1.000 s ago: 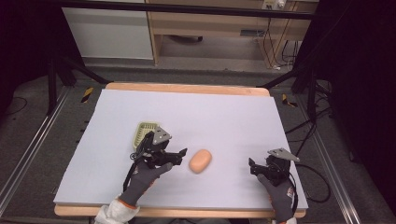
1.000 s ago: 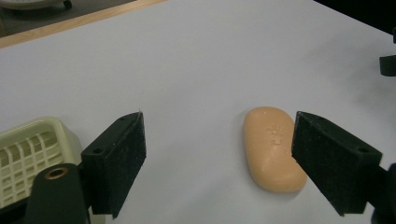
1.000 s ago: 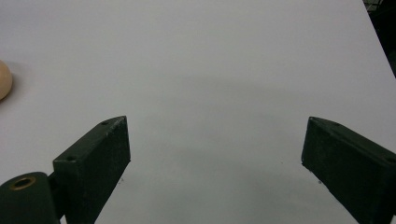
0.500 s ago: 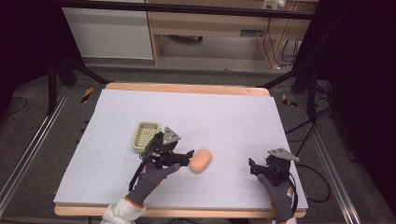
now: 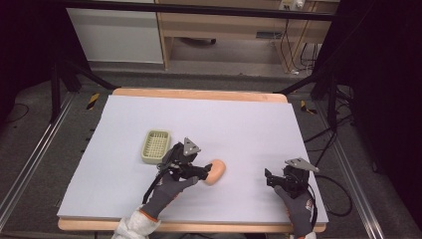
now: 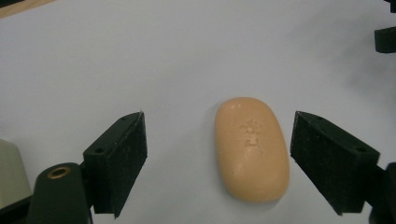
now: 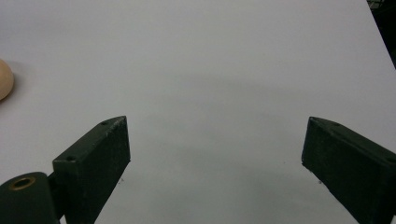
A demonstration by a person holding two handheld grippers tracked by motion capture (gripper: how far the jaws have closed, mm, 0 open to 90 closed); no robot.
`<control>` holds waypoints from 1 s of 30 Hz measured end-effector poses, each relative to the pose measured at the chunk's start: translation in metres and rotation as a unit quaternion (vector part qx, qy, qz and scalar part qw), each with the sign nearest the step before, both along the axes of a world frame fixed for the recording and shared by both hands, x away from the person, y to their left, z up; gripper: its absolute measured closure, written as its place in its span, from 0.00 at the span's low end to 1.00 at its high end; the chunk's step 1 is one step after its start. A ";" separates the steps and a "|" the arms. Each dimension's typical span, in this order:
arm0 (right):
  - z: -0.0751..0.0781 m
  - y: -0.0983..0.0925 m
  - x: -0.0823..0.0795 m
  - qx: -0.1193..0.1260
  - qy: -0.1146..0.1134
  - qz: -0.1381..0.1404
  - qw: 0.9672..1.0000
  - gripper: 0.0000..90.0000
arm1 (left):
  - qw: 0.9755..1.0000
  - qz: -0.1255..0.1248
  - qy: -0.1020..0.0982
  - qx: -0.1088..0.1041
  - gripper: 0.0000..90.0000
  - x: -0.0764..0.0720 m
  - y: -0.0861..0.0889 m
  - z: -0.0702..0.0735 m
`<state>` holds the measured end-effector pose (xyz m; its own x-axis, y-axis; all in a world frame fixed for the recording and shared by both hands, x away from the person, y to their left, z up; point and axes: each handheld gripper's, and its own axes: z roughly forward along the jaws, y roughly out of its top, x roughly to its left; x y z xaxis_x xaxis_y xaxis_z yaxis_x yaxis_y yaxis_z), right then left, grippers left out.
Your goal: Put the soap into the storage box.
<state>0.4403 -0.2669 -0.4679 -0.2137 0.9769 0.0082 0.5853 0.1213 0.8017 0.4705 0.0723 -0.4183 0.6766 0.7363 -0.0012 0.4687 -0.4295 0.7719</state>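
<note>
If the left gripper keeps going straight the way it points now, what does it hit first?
Most likely the orange soap bar: it lies between the open jaws of the left gripper, nearer one jaw. Height above it is unclear.

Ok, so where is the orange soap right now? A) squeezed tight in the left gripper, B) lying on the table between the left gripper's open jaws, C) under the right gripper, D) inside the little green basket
B: in the left gripper view the soap lies flat on the white table, with a gap on each side between it and the open jaws of the left gripper.
</note>
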 end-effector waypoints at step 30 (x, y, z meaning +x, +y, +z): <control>-0.001 0.002 0.001 -0.002 0.005 0.001 1.000 0.09 | 0.998 -0.023 0.034 0.037 0.22 0.007 -0.032 -0.025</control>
